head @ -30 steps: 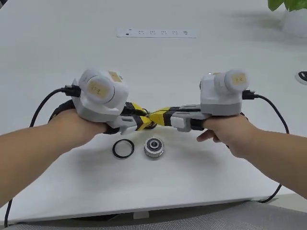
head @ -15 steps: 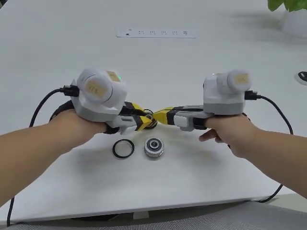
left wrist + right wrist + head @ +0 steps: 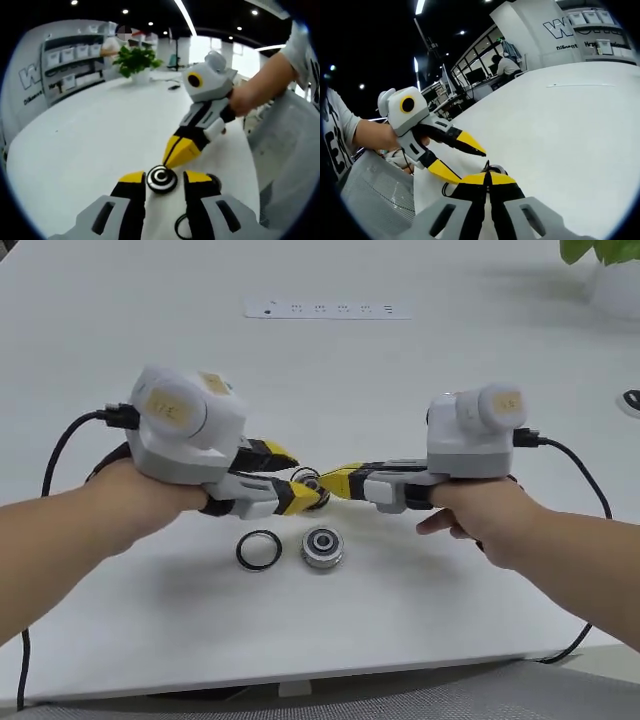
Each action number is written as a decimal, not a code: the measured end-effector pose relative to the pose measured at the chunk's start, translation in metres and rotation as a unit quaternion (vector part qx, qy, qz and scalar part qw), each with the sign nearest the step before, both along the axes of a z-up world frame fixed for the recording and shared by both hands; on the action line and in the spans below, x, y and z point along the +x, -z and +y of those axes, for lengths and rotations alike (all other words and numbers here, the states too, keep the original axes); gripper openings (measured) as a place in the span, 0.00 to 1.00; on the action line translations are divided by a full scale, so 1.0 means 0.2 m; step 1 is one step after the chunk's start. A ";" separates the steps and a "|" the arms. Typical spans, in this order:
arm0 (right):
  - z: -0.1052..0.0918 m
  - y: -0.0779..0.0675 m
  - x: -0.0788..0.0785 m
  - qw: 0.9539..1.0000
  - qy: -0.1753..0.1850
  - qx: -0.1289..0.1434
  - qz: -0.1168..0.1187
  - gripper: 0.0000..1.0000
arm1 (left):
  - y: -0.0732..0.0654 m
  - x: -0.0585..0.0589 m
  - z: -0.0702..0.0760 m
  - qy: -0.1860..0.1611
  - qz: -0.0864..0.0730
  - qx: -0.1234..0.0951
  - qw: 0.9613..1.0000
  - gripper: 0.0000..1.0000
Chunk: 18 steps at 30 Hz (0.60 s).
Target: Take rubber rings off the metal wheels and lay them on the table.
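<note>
Left gripper point(image 3: 302, 480) has lifted and rolled since a moment ago, its jaws spread around the wheel point(image 3: 161, 179), holding it above the desk's point(image 3: 420, 610) front edge. Right gripper point(image 3: 328, 483) meets it from the right, jaws nearly together on the ring point(image 3: 161, 190) at the rim, and looks best placed to peel it off.
</note>
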State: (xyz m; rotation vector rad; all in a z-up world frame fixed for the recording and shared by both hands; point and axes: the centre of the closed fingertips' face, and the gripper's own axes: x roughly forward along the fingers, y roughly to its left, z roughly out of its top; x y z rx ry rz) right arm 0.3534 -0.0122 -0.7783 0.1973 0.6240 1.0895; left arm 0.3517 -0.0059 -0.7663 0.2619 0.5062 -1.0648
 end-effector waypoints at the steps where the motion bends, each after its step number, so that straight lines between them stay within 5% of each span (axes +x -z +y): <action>1: 0.00 0.00 0.00 1.000 0.000 0.000 0.001 0.00 | 0.00 0.00 0.00 0.000 0.000 0.000 1.000 0.32; 18: 0.05 -0.06 -0.04 1.000 -0.015 0.020 0.012 0.00 | -0.09 -0.07 0.10 0.005 -0.009 -0.013 1.000 0.41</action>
